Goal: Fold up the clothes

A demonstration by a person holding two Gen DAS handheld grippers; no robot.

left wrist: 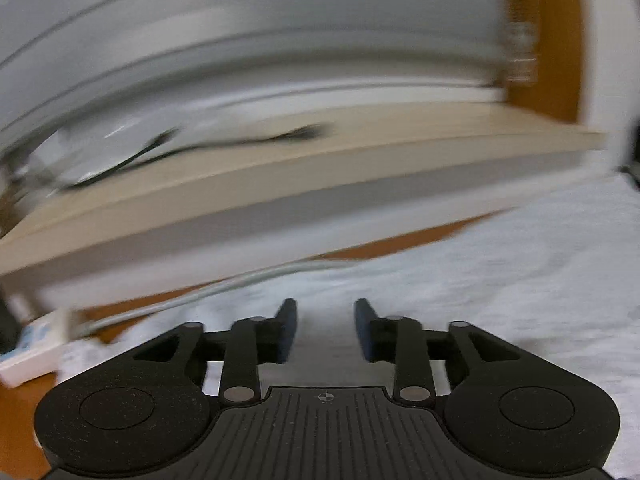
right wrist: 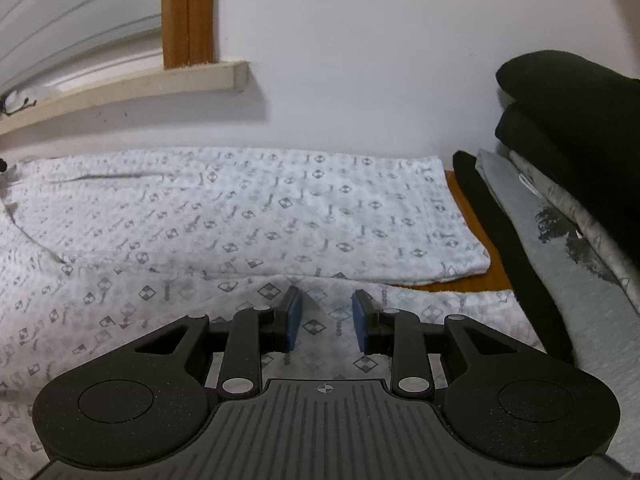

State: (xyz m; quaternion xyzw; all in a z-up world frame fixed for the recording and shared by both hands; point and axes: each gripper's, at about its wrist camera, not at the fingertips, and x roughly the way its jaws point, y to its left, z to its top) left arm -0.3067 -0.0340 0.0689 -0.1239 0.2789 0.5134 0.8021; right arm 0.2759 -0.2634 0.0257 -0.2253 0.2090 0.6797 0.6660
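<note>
A white garment with a small grey diamond print (right wrist: 248, 216) lies spread on an orange-brown table (right wrist: 476, 232). Its far part is folded over into a flat band. My right gripper (right wrist: 326, 294) hovers open just over the near layer, with nothing between its blue pads. The left wrist view is smeared by motion. There the same white garment (left wrist: 500, 280) fills the lower right. My left gripper (left wrist: 325, 306) stands open above it, and only cloth shows through the gap between its fingers.
A stack of folded clothes (right wrist: 568, 216), grey and black, stands at the right beside the garment. A beige window sill (right wrist: 160, 84) juts out from the white wall behind, with dark glasses (right wrist: 16, 104) on it. A white box (left wrist: 32, 344) and cable (left wrist: 200, 292) lie at the left.
</note>
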